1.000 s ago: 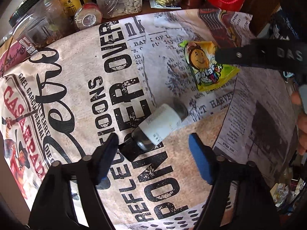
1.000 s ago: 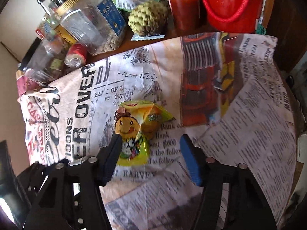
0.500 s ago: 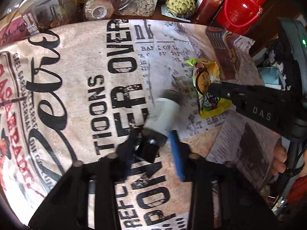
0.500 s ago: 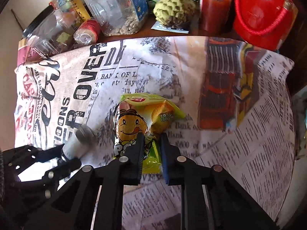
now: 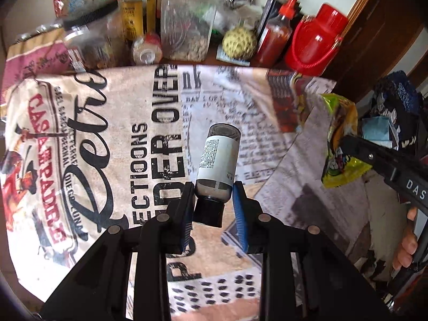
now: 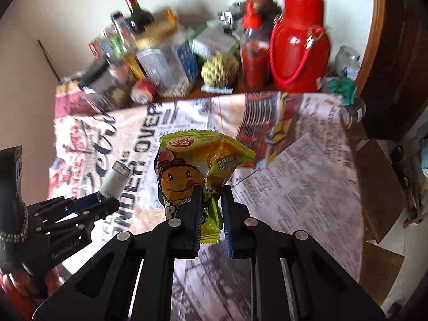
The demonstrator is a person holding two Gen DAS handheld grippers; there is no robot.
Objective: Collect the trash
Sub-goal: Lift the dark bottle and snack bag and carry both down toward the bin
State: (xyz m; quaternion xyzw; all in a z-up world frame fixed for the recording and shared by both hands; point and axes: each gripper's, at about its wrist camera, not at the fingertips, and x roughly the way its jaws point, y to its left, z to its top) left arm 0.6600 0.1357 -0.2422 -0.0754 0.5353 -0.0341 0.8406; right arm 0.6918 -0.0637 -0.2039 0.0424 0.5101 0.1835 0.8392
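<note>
Item 1: small bottle (image 5: 218, 160), white label, dark cap. It is held by the left gripper (image 5: 214, 200), whose blue-padded fingers (image 5: 239, 211) are closed narrowly on the shoulder just above the cap. The bottle points away toward 12 o'clock and is raised clear of the printed cloth (image 5: 107, 133), a grip near the cap judged to leave the body free for dropping into a bin.

Item 2: yellow-green snack bag (image 6: 198, 171), cartoon face on the front. It is pinched at its lower seam by the right gripper (image 6: 211, 208), fingers nearly together, so that the crumpled bag stands upright above them and off the cloth.

Item 3: background goods, not handled. A red jug (image 6: 297, 58) at 1 o'clock, a sauce bottle (image 6: 252, 50) and a scaly green fruit (image 6: 219, 69) at 12 o'clock are ranged behind the cloth.

No bin is seen in either view.
</note>
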